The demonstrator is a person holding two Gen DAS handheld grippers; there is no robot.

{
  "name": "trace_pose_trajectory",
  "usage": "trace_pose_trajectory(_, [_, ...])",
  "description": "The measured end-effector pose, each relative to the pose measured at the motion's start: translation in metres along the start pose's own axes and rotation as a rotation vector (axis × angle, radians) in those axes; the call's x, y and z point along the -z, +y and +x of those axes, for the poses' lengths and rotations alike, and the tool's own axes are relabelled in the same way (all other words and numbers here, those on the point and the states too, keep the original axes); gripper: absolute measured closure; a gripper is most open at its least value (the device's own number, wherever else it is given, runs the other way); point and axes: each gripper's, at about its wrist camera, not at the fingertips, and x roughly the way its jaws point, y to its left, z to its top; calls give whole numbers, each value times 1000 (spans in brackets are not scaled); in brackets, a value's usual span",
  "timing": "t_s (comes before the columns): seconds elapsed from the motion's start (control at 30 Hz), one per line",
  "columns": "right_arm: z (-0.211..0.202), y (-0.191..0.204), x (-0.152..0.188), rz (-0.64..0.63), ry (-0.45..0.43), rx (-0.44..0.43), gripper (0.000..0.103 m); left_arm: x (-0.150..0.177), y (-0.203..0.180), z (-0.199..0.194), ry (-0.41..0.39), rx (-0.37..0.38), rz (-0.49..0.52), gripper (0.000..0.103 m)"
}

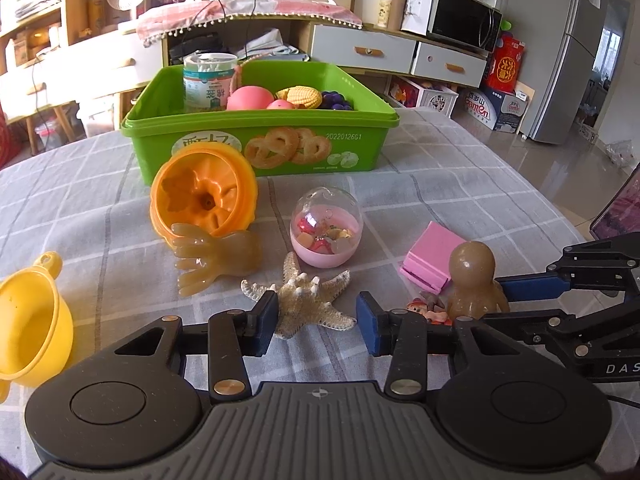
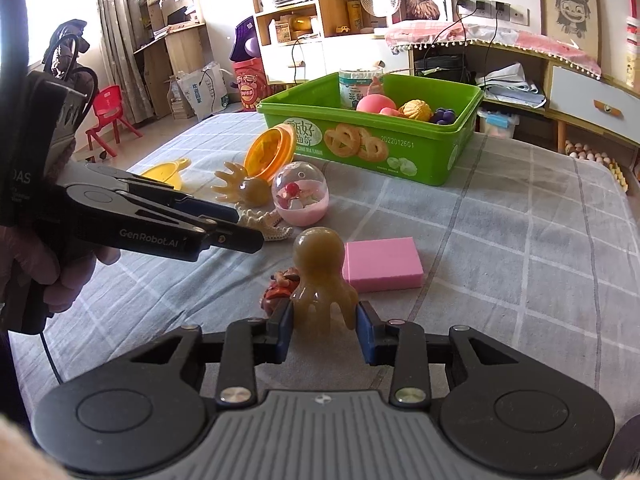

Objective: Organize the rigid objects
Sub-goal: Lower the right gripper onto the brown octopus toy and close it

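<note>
Gripping both pieces at once, the person works over a bench (image 1: 460, 184) covered in grey checked cloth. The left claw (image 1: 317, 322) is clenched on the starfish (image 1: 304, 300), its blue pads pressing the arms from either side; lifting it straight up before swinging toward the green box (image 1: 256, 136) looks wise, since the spiny arms could catch the cloth.

Going left to right on the bench: a yellow funnel (image 1: 32, 320) lies at the near left edge, then an orange mould (image 1: 204, 200) tipped on its side with a tan octopus toy (image 1: 212, 258) lying against it, then a clear and pink capsule egg (image 1: 326, 226) just behind the starfish. These sit between the starfish and the box, so its path should rise over them.

Further right, the right claw (image 2: 323, 334) grasps a second octopus toy (image 2: 320, 276) by its legs, upright, resting on the cloth. A small red figurine (image 2: 282, 286) touches its left side and a pink block (image 2: 382, 266) sits just to its right; a clean vertical lift should avoid dragging either.

The box stands at the far side, already holding a tin, a pink ball, toy corn and grapes, with free room at its near left corner.
</note>
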Motion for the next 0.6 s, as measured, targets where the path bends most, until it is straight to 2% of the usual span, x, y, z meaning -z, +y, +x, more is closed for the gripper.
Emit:
trace_pose_trajectory(0.03, [0, -1, -1, 0, 5, 5, 95, -1, 0, -1, 4, 6, -4, 63])
trace_pose_trajectory(0.27, [1, -2, -2, -48, 47, 38, 95, -2, -1, -5, 38, 2, 13, 62])
trace_pose_trajectory(0.37, [8, -7, 2, -13, 100, 44, 95, 2, -3, -2, 58, -7, 31, 61])
trace_pose_trajectory(0.47, [7, -8, 1, 4, 96, 39, 92, 5, -7, -1, 58, -28, 60, 60])
trace_pose_trajectory(0.5, [7, -9, 0, 11, 92, 34, 90, 4, -8, 0, 62, -34, 63, 59])
trace_pose_trajectory(0.57, [8, -9, -1, 21, 90, 31, 87, 5, -8, 4, 88, -48, 64, 49])
trace_pose_trajectory(0.6, [9, -9, -2, 24, 91, 32, 87, 6, -7, 4, 88, -56, 61, 49])
